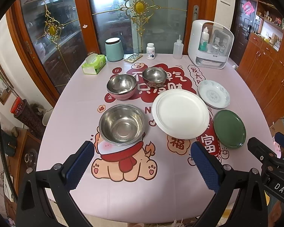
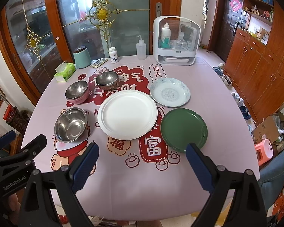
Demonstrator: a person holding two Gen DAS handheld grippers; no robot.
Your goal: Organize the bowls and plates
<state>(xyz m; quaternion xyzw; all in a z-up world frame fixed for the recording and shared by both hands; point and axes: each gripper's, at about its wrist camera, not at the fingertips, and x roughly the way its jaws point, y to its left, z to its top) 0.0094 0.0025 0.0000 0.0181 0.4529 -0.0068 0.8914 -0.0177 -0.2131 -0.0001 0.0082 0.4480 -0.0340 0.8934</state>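
Hidden or cut off: the black fisheye rim crops the corners of both views; the table's (image 1: pixel 70 113) near edge lies behind the gripper frames; the room behind the glass doors (image 1: pixel 66 28) is too dim and reflective to make out.
Hard to read: the labels on the green tissue pack (image 1: pixel 94 63) and the white pill bottle (image 1: pixel 150 51) are too small.
Writing: the pink tablecloth carries large Chinese characters, "福" and "富" among them; "DAS" shows on the right gripper's body in the left wrist view, "GenRobot.AI" on the left gripper's body in the right wrist view.
Left gripper (image 1: pixel 142 162): jaws spread wide, nothing between the blue pads, held above the near cloth.
Large steel bowl (image 1: pixel 122 124): just beyond the left gripper, apart from it.
Pink-sided bowl (image 1: pixel 121 87): further back, to the left.
Small steel bowl (image 1: pixel 154 76): behind, right of the pink-sided one.
White plate (image 1: pixel 180 113): centre, between the bowls and the other plates.
Patterned plate (image 2: pixel 170 91): back right of the white plate.
Green plate (image 2: pixel 184 129): nearest the right gripper, its near rim just beyond the right-hand pad.
Right gripper (image 2: pixel 142 161): jaws spread wide, empty, clear of every dish.
White storage box (image 2: pixel 177 40): far right at the back, bottles inside.
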